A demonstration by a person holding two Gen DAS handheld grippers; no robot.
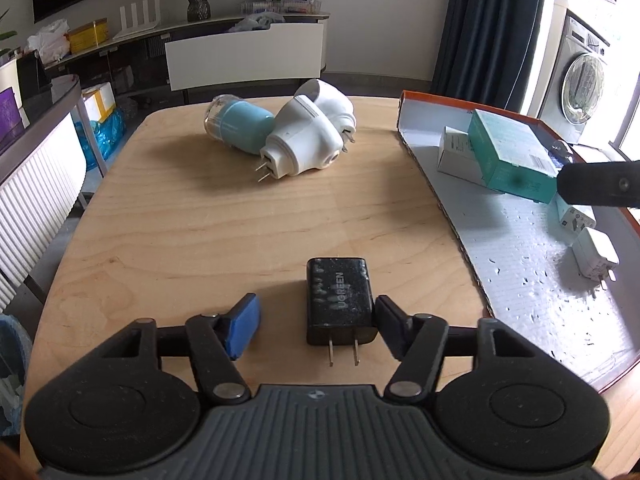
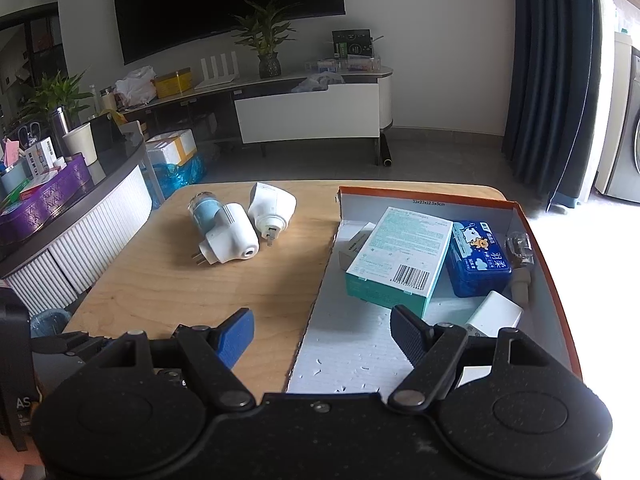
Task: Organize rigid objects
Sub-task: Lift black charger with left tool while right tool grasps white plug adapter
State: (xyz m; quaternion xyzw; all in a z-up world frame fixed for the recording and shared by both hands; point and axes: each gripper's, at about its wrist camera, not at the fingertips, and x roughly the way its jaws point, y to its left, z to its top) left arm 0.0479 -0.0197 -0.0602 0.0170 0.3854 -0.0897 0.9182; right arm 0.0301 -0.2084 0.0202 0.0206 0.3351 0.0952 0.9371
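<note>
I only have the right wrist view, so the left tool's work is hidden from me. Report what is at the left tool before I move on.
Observer: A black charger lies flat on the wooden table, between the fingers of the left tool.
Operator: Give me the grip.
Observer: It is not gripped. The black pad looks to touch one side, while the blue pad stands apart from the other.
Operator: State its orientation.
Observer: Its two prongs point back toward the left wrist camera.
</note>
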